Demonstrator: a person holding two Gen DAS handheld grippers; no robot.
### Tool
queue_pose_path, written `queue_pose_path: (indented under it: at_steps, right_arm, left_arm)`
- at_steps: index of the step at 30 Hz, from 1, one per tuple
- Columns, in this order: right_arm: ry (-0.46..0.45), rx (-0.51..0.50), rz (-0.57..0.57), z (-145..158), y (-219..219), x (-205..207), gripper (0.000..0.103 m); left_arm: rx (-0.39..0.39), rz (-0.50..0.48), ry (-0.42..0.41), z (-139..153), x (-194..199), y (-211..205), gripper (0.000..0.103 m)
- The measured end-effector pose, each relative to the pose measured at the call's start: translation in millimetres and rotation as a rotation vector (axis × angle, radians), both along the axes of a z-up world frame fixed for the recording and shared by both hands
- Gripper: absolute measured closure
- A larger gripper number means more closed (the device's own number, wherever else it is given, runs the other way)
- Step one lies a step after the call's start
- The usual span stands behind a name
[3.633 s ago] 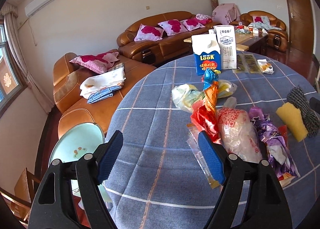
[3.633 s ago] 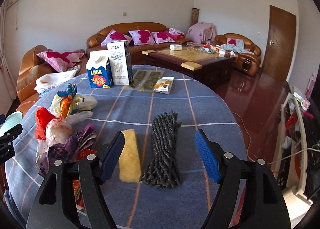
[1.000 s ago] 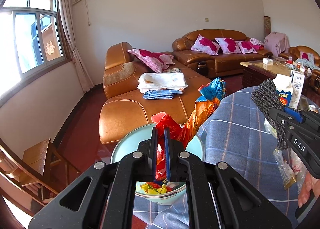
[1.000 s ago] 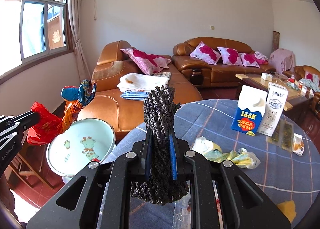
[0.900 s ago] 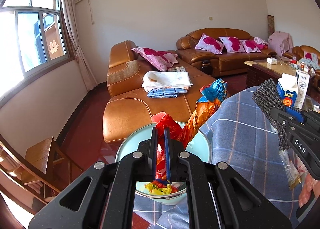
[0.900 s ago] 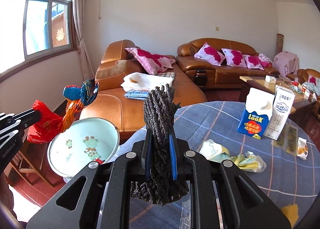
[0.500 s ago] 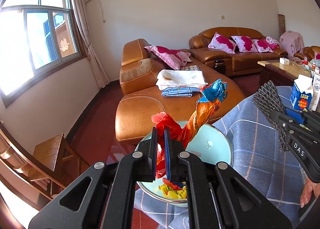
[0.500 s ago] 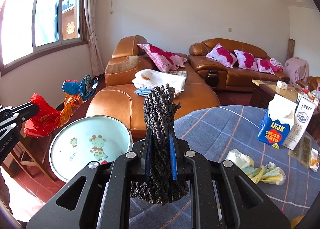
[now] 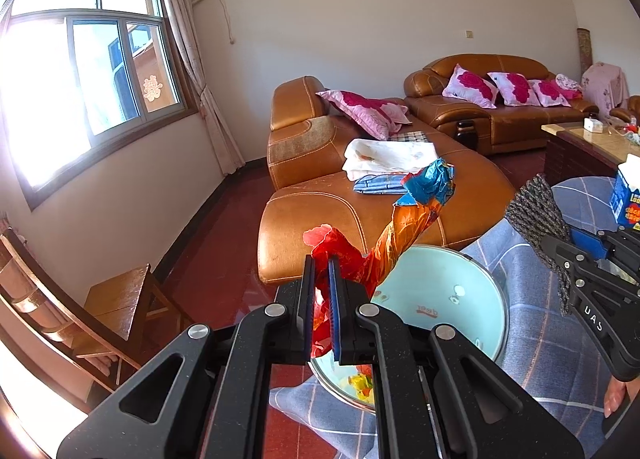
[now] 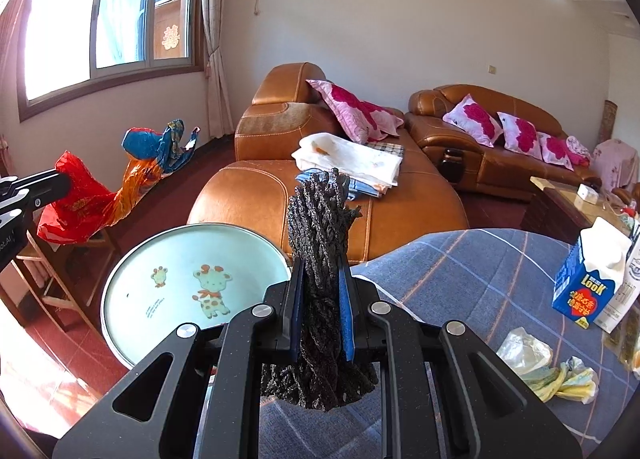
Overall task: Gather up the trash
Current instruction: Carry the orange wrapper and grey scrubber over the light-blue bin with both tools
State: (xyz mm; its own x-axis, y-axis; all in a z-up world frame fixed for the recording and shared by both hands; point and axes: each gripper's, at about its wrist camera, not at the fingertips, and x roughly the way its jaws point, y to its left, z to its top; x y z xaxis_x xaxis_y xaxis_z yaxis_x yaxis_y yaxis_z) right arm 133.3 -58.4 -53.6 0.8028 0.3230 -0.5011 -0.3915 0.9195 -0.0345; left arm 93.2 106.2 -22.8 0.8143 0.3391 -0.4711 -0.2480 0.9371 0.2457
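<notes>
A red-orange wrapper (image 9: 372,255) is clamped in the left gripper (image 9: 321,299), above the pale-blue bin (image 9: 448,291) at 4 o'clock; colourful scraps (image 9: 360,379) lie inside. A dark scrubber (image 10: 320,259) is pinched by the right gripper (image 10: 322,315).

Two grippers are showing: the left gripper (image 9: 321,299) and the right gripper (image 10: 322,315). One red-and-orange wrapper (image 9: 384,243) and one dark scouring cloth (image 10: 320,227) are showing. One pale blue basin (image 10: 132,279) is sitting beside one table (image 10: 480,267). Two cartons are standing on the table: one blue carton (image 10: 584,283) and one white carton (image 10: 624,299). One crumpled bag (image 10: 548,367) is lying there. Four pink pillows are lying on the sofas (image 10: 280,195).
</notes>
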Motion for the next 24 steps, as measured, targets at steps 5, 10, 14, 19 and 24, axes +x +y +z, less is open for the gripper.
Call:
queue_pose_path:
  at_steps: [5, 10, 14, 19, 24]
  right_arm:
    - [-0.002, -0.012, 0.051, -1.7, 15.8, 2.2, 0.087]
    - [-0.001, -0.011, 0.077, -2.7, 23.3, 3.3, 0.087]
    - [0.007, -0.027, 0.109, -4.8, 29.7, 4.6, 0.087]
    - [0.014, -0.054, 0.143, -8.1, 39.6, 3.5, 0.086]
    - [0.016, -0.066, 0.157, -10.0, 43.4, 2.4, 0.086]
  left_arm:
    - [0.012, 0.028, 0.019, -4.6, 4.0, 4.3, 0.097]
    - [0.022, 0.05, 0.041, -7.9, 8.1, 8.1, 0.097]
    - [0.019, 0.057, 0.044, -8.3, 9.6, 11.7, 0.097]
    - [0.018, 0.049, 0.047, -8.5, 12.0, 11.1, 0.097]
    - [0.015, 0.043, 0.057, -11.0, 13.6, 13.0, 0.097]
